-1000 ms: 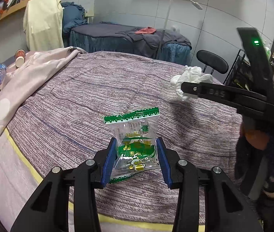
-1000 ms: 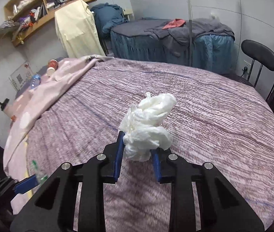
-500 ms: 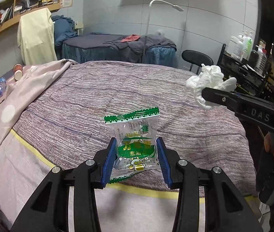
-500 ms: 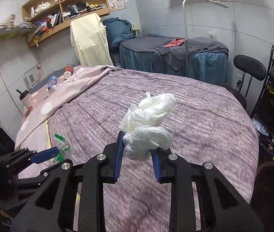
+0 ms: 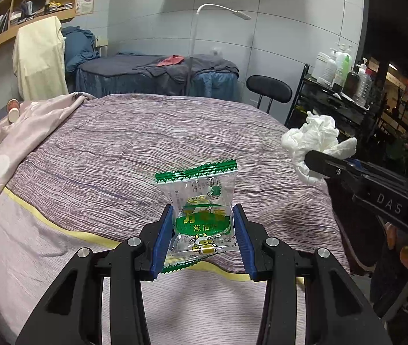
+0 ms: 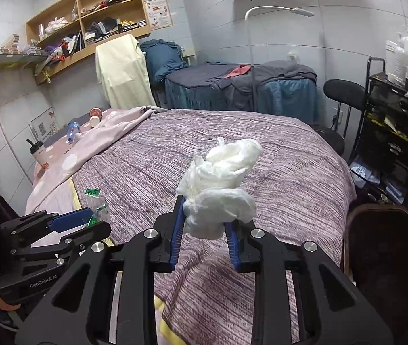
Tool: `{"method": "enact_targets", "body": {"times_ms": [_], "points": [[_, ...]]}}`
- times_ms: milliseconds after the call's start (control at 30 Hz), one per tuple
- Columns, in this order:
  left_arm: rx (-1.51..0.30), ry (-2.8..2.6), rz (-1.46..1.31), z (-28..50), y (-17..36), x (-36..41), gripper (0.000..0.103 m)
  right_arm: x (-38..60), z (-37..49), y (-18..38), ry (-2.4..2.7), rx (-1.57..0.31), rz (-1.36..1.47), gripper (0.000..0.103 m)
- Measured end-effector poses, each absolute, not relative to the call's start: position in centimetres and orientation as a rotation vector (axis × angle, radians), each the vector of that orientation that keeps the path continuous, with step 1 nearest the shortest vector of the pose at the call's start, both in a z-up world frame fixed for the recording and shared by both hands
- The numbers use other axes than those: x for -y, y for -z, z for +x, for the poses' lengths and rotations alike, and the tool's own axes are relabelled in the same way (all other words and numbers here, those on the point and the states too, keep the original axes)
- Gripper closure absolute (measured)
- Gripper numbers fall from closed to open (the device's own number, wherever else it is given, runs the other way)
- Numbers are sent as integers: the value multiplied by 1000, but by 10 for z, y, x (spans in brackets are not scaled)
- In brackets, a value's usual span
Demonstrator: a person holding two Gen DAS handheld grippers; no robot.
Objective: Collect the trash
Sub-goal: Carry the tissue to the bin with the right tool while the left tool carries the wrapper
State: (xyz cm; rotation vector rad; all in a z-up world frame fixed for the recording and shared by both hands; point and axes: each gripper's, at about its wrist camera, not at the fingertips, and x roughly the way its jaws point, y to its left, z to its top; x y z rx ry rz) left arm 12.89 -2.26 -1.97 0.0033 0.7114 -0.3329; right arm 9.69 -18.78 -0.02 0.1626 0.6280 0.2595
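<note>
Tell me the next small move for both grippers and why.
Probably carry both loads off the bed toward a bin; none shows in either view. The left gripper is shut on the green snack wrapper, the right gripper is shut on the crumpled tissue, and both items are lifted clear of the purple bedspread.

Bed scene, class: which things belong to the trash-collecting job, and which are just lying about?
Part of the job:
left gripper
green snack wrapper
right gripper
crumpled white tissue

Just lying about:
yellow cloth
black chair
floor lamp
</note>
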Motion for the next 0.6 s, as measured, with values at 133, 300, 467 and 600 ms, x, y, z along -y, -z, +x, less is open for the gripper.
{"method": "enact_targets", "body": {"times_ms": [133, 300, 467, 600], "points": [[-711, 358, 2, 124, 20, 36, 62, 210, 81, 4, -219, -622, 208, 76], [-714, 397, 10, 120, 20, 54, 62, 243, 66, 10, -148, -618, 262, 76], [-719, 431, 14, 116, 22, 70, 62, 274, 52, 15, -76, -615, 302, 76], [-728, 460, 15, 114, 23, 83, 62, 291, 43, 20, -29, -611, 326, 76]]}}
